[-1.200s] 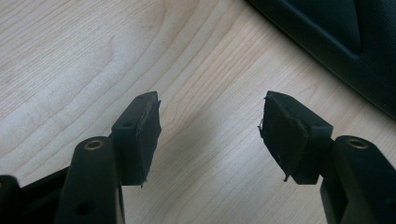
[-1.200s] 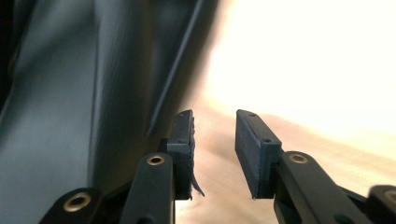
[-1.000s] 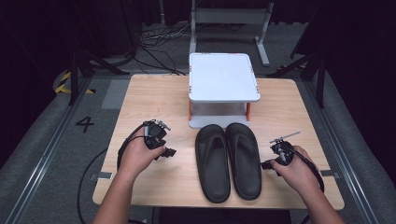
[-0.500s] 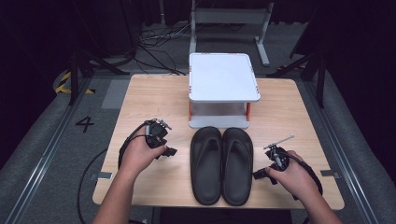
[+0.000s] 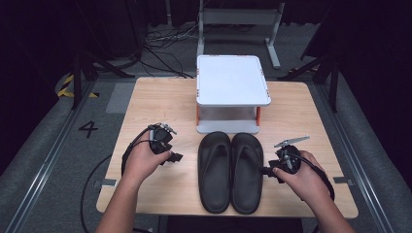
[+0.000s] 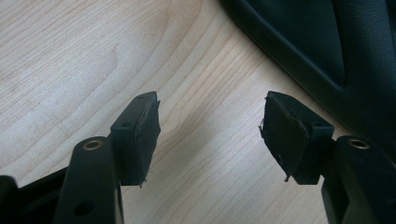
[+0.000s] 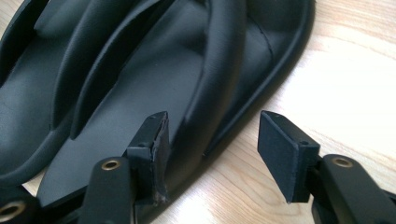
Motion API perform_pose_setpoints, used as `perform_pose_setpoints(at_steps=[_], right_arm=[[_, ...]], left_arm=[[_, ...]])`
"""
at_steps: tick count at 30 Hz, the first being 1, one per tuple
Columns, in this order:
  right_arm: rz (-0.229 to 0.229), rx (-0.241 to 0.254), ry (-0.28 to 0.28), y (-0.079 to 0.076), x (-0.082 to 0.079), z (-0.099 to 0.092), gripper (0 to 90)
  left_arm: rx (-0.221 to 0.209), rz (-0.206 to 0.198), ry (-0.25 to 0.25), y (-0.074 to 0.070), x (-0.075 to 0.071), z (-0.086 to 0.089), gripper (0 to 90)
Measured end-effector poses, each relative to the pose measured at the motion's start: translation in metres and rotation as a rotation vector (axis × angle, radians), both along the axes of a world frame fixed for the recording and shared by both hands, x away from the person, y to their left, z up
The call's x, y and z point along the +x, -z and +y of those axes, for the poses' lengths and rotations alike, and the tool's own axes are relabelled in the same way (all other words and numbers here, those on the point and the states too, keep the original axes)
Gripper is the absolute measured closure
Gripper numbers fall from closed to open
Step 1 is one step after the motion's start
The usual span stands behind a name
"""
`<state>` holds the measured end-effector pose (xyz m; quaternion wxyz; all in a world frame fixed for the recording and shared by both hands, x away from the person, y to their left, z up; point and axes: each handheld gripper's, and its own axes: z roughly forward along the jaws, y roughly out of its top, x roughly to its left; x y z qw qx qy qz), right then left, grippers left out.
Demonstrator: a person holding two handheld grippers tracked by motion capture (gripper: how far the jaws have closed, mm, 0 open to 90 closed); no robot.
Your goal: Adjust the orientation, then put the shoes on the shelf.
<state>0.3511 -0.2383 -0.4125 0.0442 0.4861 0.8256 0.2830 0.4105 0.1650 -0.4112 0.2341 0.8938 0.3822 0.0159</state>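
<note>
Two black flip-flop sandals lie side by side on the wooden table [image 5: 145,107], near its front: the left sandal [image 5: 214,172] and the right sandal [image 5: 246,172]. My right gripper [image 5: 266,171] is at the right sandal's outer edge. Seen from the right gripper view, the right gripper [image 7: 212,149] is open and straddles the right sandal's [image 7: 163,84] rim, one jaw over the footbed and the other over bare wood. My left gripper [image 5: 175,158] rests a short way left of the left sandal. It [image 6: 210,126] is open over bare wood, with the left sandal's edge [image 6: 327,56] just beyond.
A white two-level stand [image 5: 232,80] with orange posts sits at the back middle of the table, right behind the sandals' toes. Bare wood stretches to both sides. Cables lie on the floor [image 5: 48,160] behind and to the left of the table.
The sandal pair and my right gripper shifted a little to the left, then held still. My left gripper has stayed where it was.
</note>
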Motion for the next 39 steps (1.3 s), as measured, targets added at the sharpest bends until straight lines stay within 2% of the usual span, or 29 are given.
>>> perform_pose_setpoints(at_steps=[3, 9, 10, 13, 20, 25, 27, 29, 32, 35, 39], right_arm=[[-0.001, -0.023, -0.015, -0.001, -0.001, 0.009, 44.3], [0.001, -0.011, -0.032, -0.004, -0.005, 0.029, 42.3], [-0.024, -0.049, -0.031, -0.006, -0.006, 0.035, 42.2], [-0.048, -0.062, -0.03, -0.009, -0.007, 0.04, 42.3], [-0.053, -0.026, -0.068, -0.016, -0.012, 0.056, 41.9], [-0.031, -0.029, -0.101, -0.01, -0.013, 0.076, 41.0], [-0.005, -0.025, -0.114, -0.007, -0.012, 0.085, 41.0], [0.022, -0.024, -0.108, -0.003, -0.01, 0.092, 41.0], [0.036, -0.039, -0.101, 0.001, -0.007, 0.101, 39.6], [0.022, -0.076, -0.086, 0.005, -0.004, 0.107, 38.9], [0.017, -0.083, -0.076, 0.013, 0.0, 0.111, 38.4]], left_arm=[[-0.002, 0.002, -0.004, 0.0, -0.001, 0.001, 37.5], [0.0, 0.003, -0.008, 0.001, -0.002, 0.003, 37.2], [0.0, 0.009, -0.013, 0.001, -0.003, 0.003, 37.2], [-0.001, 0.004, -0.014, 0.001, -0.003, 0.005, 37.1], [-0.002, 0.005, -0.025, 0.0, -0.005, 0.009, 37.1], [0.0, 0.001, -0.028, 0.0, -0.006, 0.009, 37.1], [-0.001, 0.007, -0.03, 0.001, -0.006, 0.01, 37.1], [0.0, 0.005, -0.029, 0.002, -0.006, 0.011, 37.1], [-0.004, 0.007, -0.035, 0.002, -0.007, 0.012, 37.1], [-0.002, 0.003, -0.035, 0.002, -0.008, 0.013, 37.1], [0.005, 0.005, -0.04, 0.002, -0.009, 0.014, 36.5]])
